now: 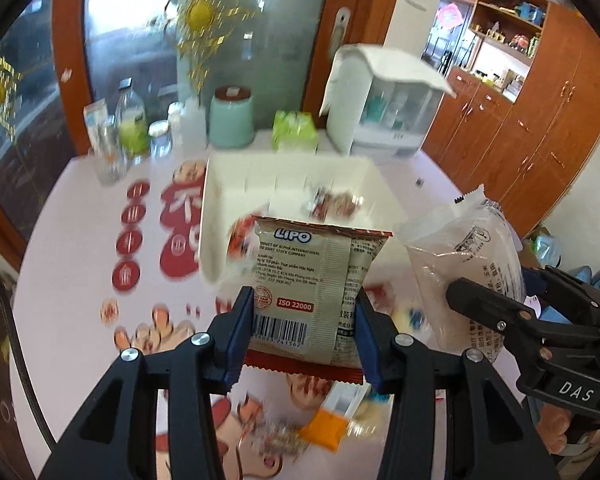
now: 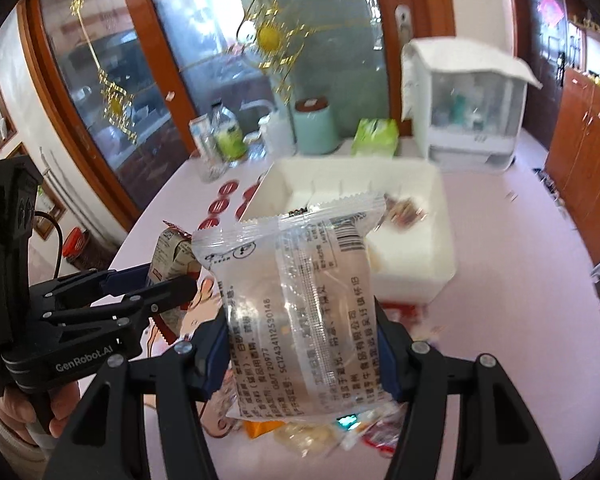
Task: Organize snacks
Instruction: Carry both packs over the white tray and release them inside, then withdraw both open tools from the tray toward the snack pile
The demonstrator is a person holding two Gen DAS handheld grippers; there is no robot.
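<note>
Both packets are off the desk point(image 1: 80, 208), each held up in front of the white bin point(image 1: 220, 216) — that bin is the landmark for everything here.

Left tongs point(image 1: 305, 344): clamped on the Lipo pack point(image 1: 312, 284), a pad on each side edge near its lower half. The pack stands upright, long axis vertical, logo end up and leaning toward the bin, back label facing the camera. The bin lies straight ahead and lower, its near wall just beyond the pack's top edge.

Right tongs point(image 2: 304, 356): clamped on the clear pack point(image 2: 296, 300) the same way, low on its sides. It too stands on end, crimped top pointing up and toward the bin, back seam running top to bottom. From this side the bin point(image 2: 440, 216) sits ahead and slightly right.

Bin's state: open top, a few small wrapped sweets point(image 2: 404, 208) at the far side, most of the floor bare.

My guess — the move to come is a forward carry over the near wall, then a release. The two tongs look about equally near the bin; I can't tell which is closer. Held tall like this, each pack would likely need tipping flat to settle.

Loose snacks point(image 2: 332, 432) lie on the desk on the near side of the bin, beneath the tongs — blurred, not yet sorted.
</note>
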